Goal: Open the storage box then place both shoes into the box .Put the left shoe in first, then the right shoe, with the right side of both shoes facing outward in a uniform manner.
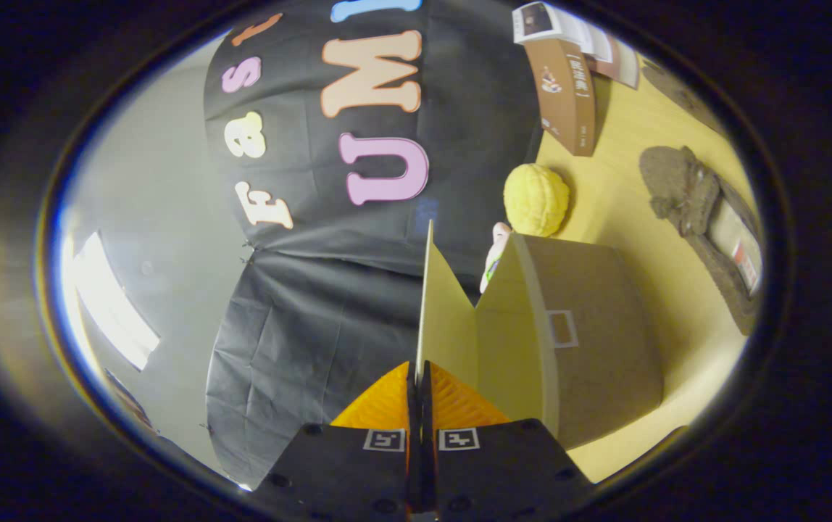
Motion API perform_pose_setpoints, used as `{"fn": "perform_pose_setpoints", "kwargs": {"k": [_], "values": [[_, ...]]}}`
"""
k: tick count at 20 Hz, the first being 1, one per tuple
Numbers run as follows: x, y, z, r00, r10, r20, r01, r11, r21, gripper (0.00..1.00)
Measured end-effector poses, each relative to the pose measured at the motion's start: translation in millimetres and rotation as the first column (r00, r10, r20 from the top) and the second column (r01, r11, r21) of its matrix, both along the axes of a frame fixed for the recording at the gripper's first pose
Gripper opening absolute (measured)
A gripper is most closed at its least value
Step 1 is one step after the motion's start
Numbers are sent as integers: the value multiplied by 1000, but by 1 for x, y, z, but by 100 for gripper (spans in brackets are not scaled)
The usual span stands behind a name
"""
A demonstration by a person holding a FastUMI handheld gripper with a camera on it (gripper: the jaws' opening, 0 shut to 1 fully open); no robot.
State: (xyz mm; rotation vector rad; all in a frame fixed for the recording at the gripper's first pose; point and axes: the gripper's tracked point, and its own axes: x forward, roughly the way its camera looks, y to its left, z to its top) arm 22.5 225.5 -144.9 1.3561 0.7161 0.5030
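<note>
My gripper point(419, 368) is shut on the thin edge of the storage box's lid point(445, 312), with both orange fingers point(387, 399) pressed flat against the flap. The lid stands lifted away from the brown cardboard box point(590, 341), showing its pale yellow inside. The view is rolled, so the wooden table point(626, 210) runs up the side past the box. A brown fuzzy shoe point(706, 217) lies on the table beyond the box, its opening and insole showing. Farther off is a dark brown shape point(677, 83), too cut off to tell what it is.
A yellow knobbly ball point(535, 199) rests on the table just behind the box, with a small pale toy point(497, 254) beside it. Brown and white books point(564, 94) stand at the table's far end against the black cloth wall point(314, 319).
</note>
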Motion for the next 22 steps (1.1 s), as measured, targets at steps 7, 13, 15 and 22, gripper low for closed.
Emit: {"fn": "perform_pose_setpoints", "kwargs": {"k": [7,13,15,22], "values": [[15,58,39,996,69,63,-65,996,-58,3],[21,116,56,987,127,100,-116,988,-105,3],[21,137,60,983,146,111,-133,984,-116,3],[14,208,54,975,194,106,-179,974,-137,3]]}}
